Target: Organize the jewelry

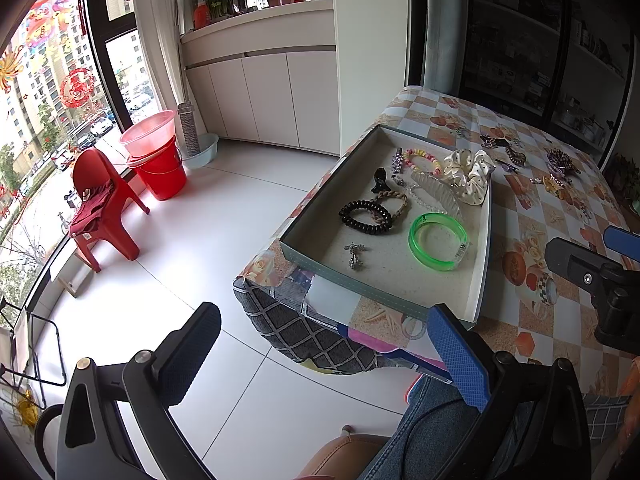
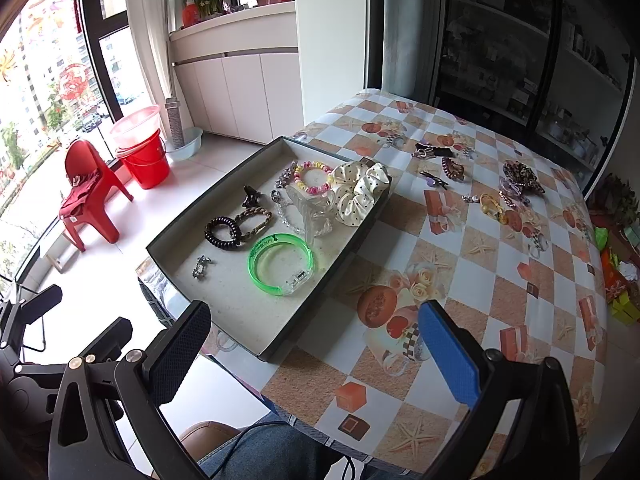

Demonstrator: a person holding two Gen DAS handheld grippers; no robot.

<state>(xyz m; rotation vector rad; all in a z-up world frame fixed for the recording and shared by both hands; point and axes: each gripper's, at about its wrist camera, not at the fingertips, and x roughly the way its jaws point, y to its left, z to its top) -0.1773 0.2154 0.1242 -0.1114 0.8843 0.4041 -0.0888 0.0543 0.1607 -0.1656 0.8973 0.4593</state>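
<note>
A shallow grey tray (image 1: 482, 248) (image 2: 362, 236) sits at the table's near left corner. In it lie a green bangle (image 1: 438, 241) (image 2: 281, 264), a black coil hair tie (image 1: 365, 216) (image 2: 223, 233), a polka-dot scrunchie (image 1: 470, 174) (image 2: 359, 189), a beaded bracelet (image 2: 313, 177) and a small silver piece (image 1: 354, 255) (image 2: 201, 267). Loose hair ties and clips (image 2: 516, 184) (image 1: 558, 166) lie on the table's far right. My left gripper (image 1: 326, 356) is open and empty, off the table's near edge. My right gripper (image 2: 316, 354) is open and empty, above the tray's near corner.
The table has a checkered floral cloth (image 2: 480, 280). A red chair (image 1: 102, 204), a red bucket (image 1: 162, 170) with a pink basin and white cabinets (image 1: 260, 96) stand on the white tiled floor to the left. Dark shelving (image 2: 520, 40) rises behind the table.
</note>
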